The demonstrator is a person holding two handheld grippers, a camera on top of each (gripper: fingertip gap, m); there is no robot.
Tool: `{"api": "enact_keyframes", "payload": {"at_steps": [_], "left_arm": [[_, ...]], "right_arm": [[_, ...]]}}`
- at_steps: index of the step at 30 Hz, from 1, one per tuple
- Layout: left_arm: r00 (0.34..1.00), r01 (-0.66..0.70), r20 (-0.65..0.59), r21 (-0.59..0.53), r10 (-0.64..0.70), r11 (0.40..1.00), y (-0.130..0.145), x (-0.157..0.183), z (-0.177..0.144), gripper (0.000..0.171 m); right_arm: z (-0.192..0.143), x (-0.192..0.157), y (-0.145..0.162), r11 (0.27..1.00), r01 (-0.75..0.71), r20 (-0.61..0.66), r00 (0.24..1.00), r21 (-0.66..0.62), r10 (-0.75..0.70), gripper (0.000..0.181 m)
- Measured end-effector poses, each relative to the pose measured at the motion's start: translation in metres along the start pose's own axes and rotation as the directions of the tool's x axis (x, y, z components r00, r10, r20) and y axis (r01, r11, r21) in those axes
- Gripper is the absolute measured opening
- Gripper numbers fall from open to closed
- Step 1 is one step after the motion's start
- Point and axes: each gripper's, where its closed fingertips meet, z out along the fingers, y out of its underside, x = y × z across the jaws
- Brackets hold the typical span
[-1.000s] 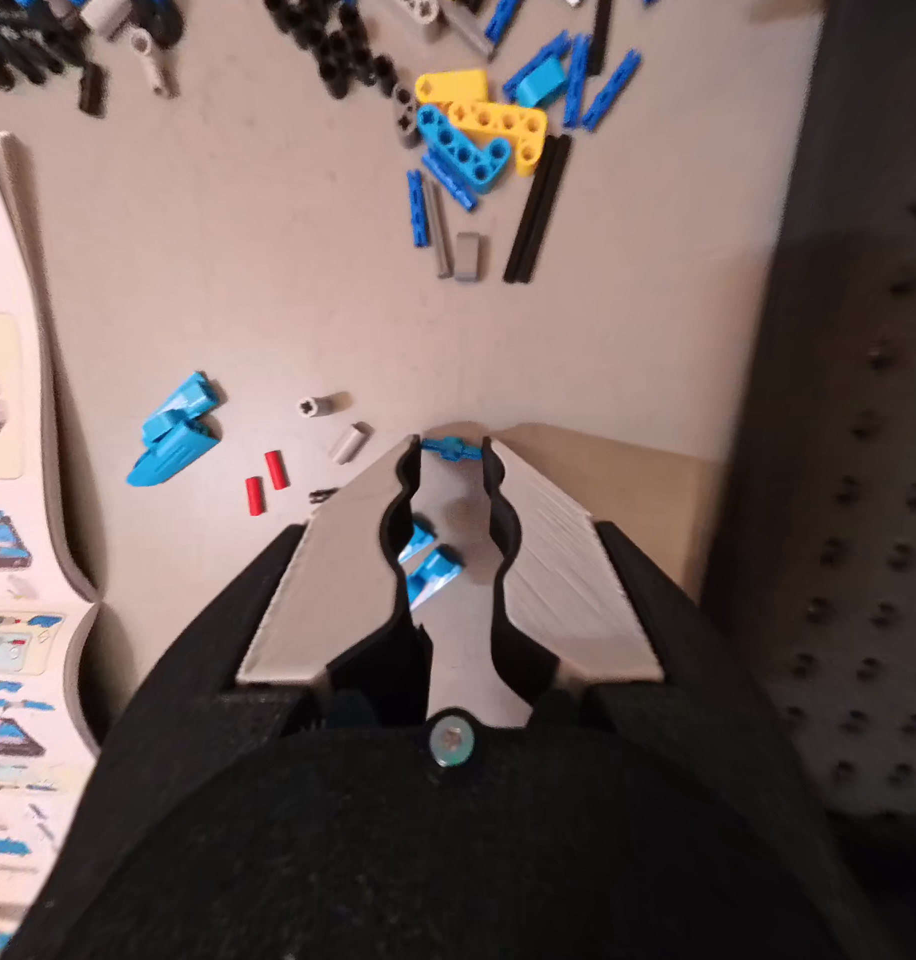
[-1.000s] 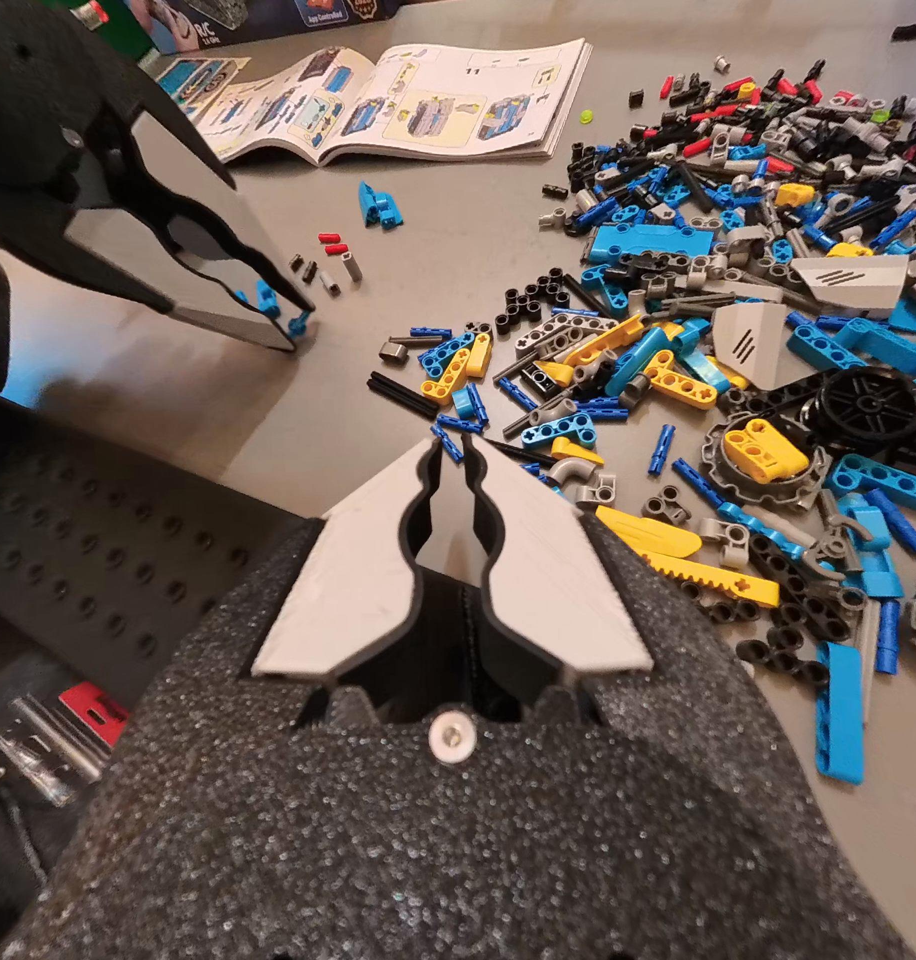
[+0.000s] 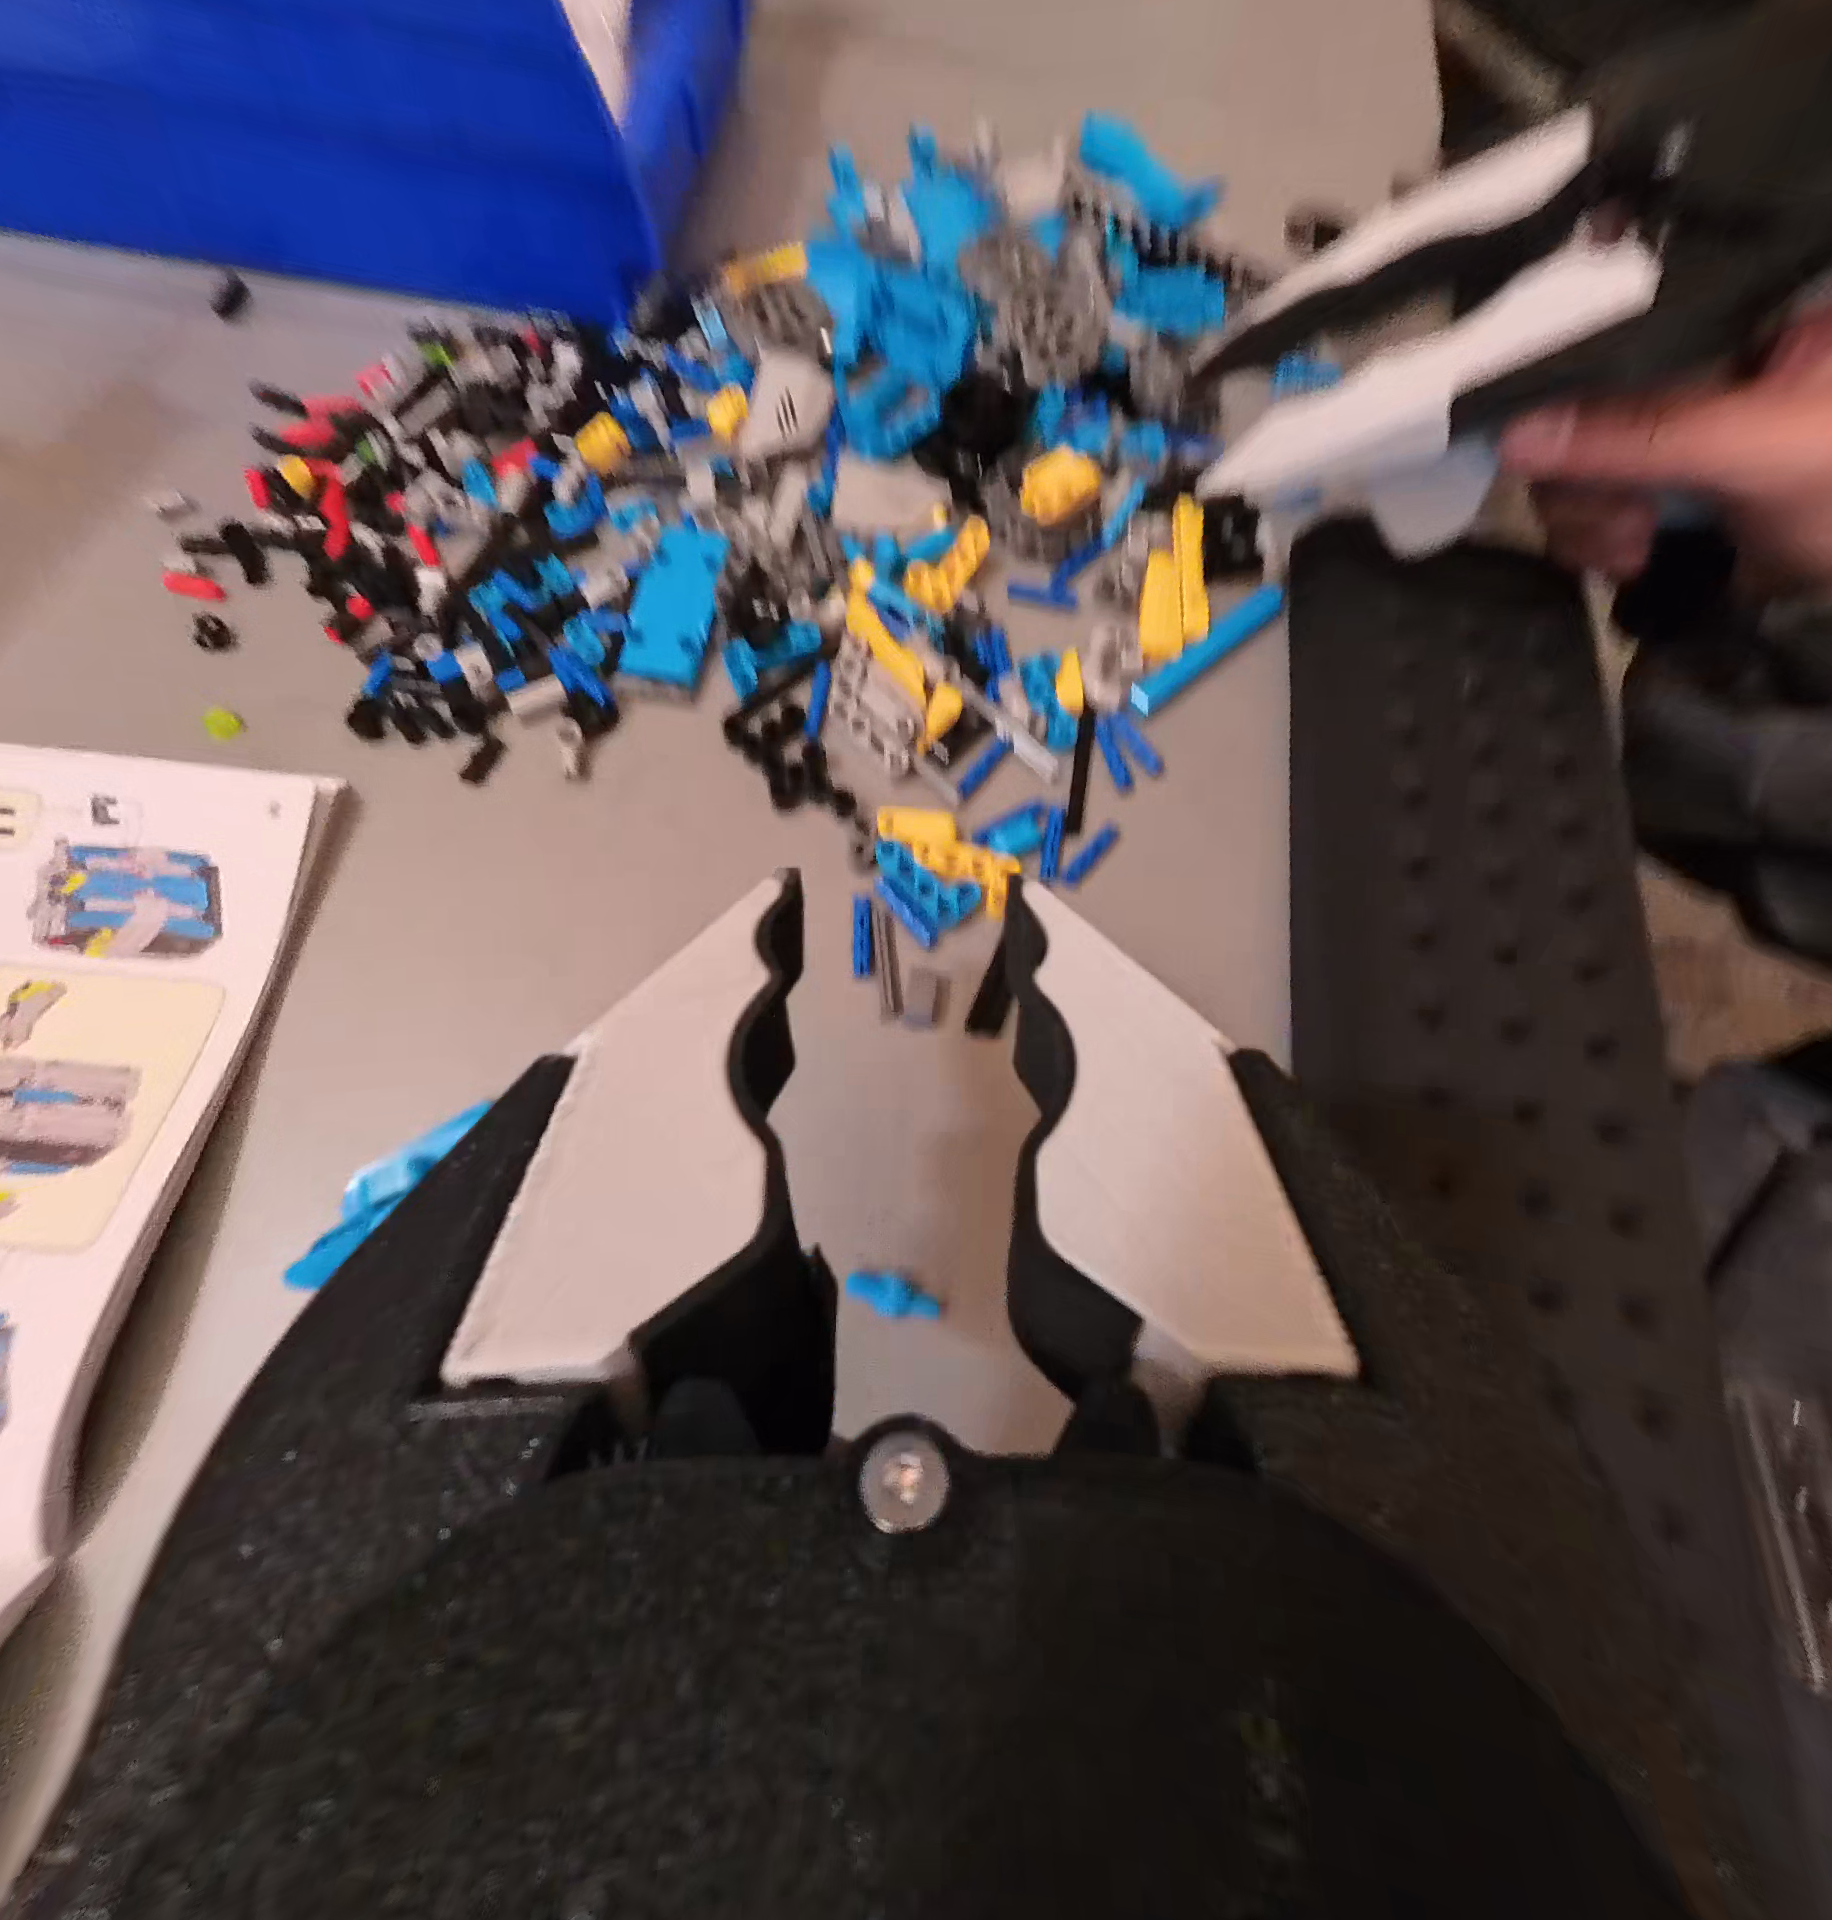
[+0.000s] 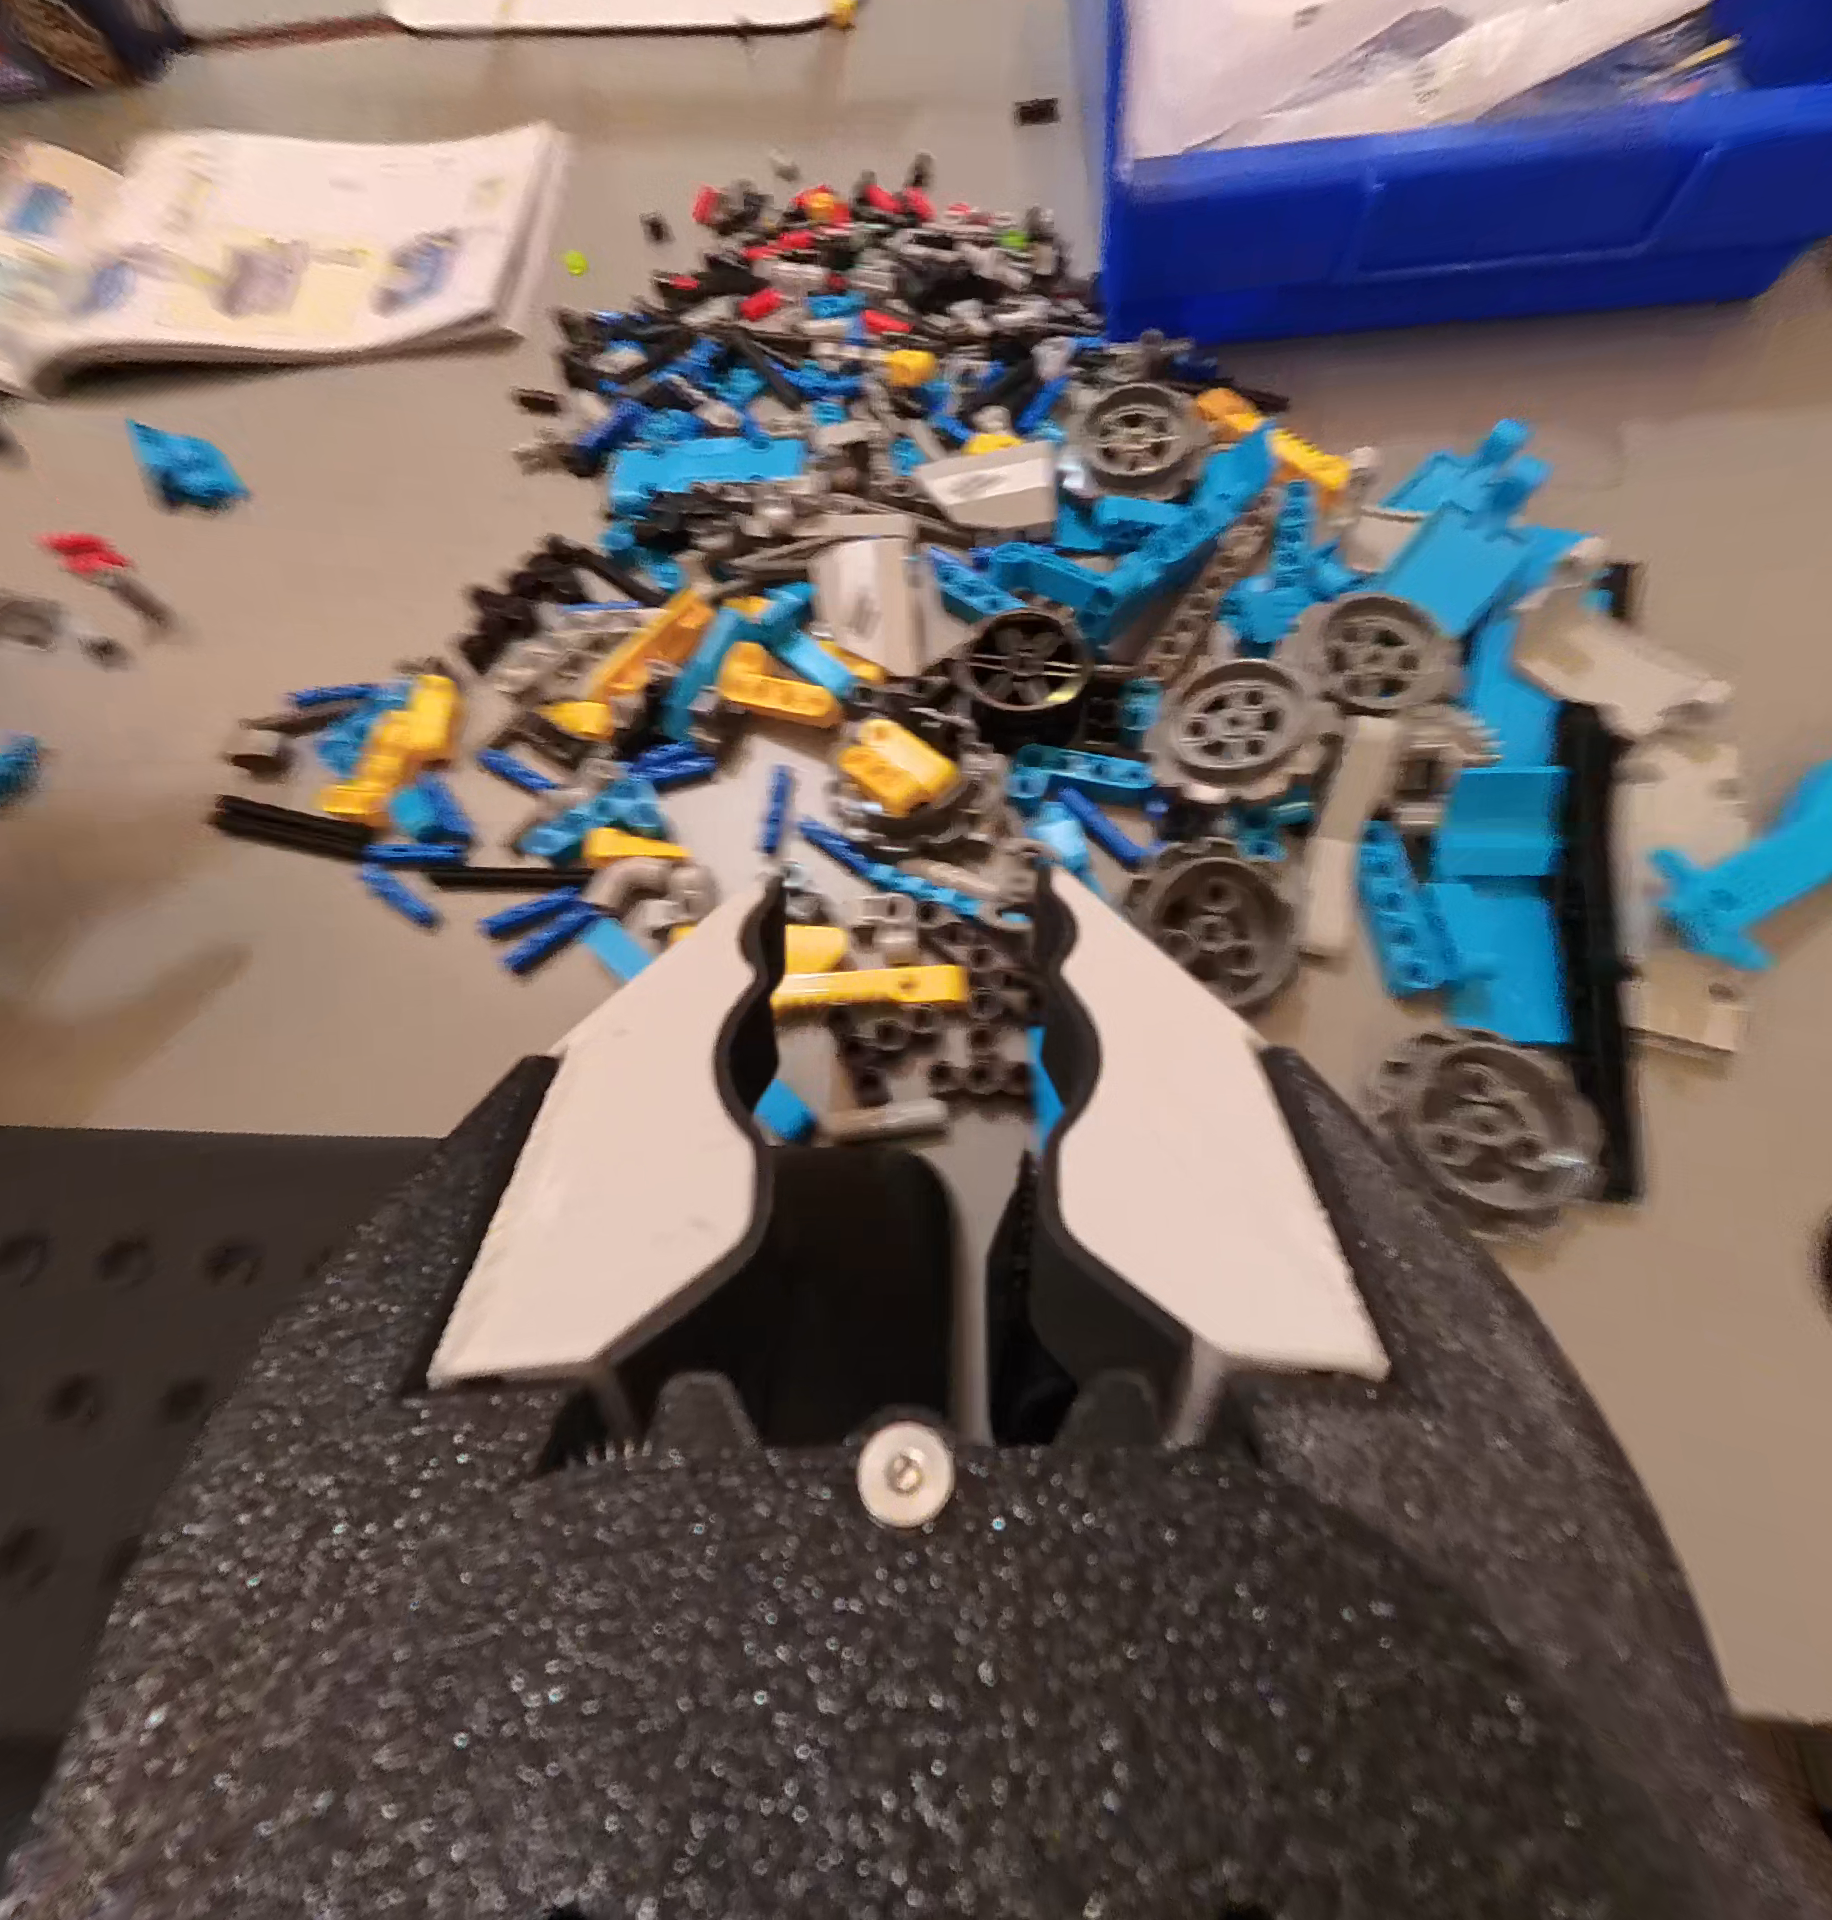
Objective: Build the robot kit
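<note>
Left tongs (image 3: 901,904): agape, empty, above small blue pin (image 3: 893,1295) on worktop (image 3: 538,935). Right tongs (image 4: 907,904): agape, empty, over brick pile (image 4: 891,644).

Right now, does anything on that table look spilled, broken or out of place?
Nothing looks broken. The brick pile lies loose across the table beside the blue bin, with a few strays apart from it: a small blue piece between the open left gripper fingers, and red bits near the booklet.
</note>
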Motion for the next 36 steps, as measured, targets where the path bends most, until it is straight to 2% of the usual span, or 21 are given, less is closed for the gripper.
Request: {"api": "enact_keyframes", "payload": {"at_steps": [2, 4, 10, 16, 18, 20, 25, 28, 32, 36], "left_arm": [[0.996, 0.091, -0.005, 0.113, -0.091, 0.989, -0.019, -0.002, 0.007, 0.034], [0.984, 0.175, -0.032, 0.190, -0.172, 0.966, -0.031, -0.001, 0.013, 0.033], [0.986, 0.154, 0.016, 0.242, -0.163, 0.958, -0.038, 0.007, 0.021, 0.030], [0.983, 0.177, -0.002, 0.217, -0.181, 0.960, -0.031, 0.014, 0.034, 0.029], [0.982, 0.190, -0.018, 0.173, -0.190, 0.966, -0.024, 0.017, 0.039, 0.029], [0.981, 0.186, 0.034, 0.150, -0.193, 0.971, -0.018, 0.009, 0.042, 0.029], [0.971, 0.176, 0.163, 0.011, -0.176, 0.984, 0.009, -0.005, 0.050, 0.029], [0.976, 0.126, 0.185, -0.039, -0.117, 0.991, 0.017, 0.000, 0.055, 0.029], [0.979, 0.073, 0.195, -0.073, -0.057, 0.995, 0.021, 0.005, 0.061, 0.029], [0.981, 0.079, 0.183, -0.096, -0.060, 0.992, 0.027, 0.005, 0.064, 0.029]], "right_arm": [[-0.003, 0.025, 0.002, 0.999, 0.048, -0.128, 0.991, -0.011, -0.049, 0.060], [-0.011, 0.050, 0.004, 0.998, 0.066, -0.220, 0.973, -0.025, -0.070, 0.063], [-0.019, 0.074, 0.008, 0.999, -0.037, -0.235, 0.971, 0.011, 0.039, 0.063], [-0.015, 0.074, 0.014, 0.999, -0.034, -0.229, 0.973, -0.014, 0.030, 0.057], [-0.012, 0.068, 0.014, 0.999, -0.025, -0.207, 0.978, -0.023, 0.019, 0.053], [-0.008, 0.061, 0.014, 1.000, -0.008, -0.181, 0.983, -0.028, 0.003, 0.054], [-0.001, 0.042, 0.013, 0.999, 0.039, -0.116, 0.992, -0.036, -0.042, 0.051], [0.003, 0.036, 0.015, 0.997, 0.062, -0.100, 0.993, -0.048, -0.067, 0.045], [0.006, 0.044, 0.016, 0.998, 0.036, -0.108, 0.993, -0.042, -0.041, 0.046], [0.009, 0.056, 0.013, 0.999, 0.006, -0.132, 0.991, -0.040, -0.012, 0.045]]}}
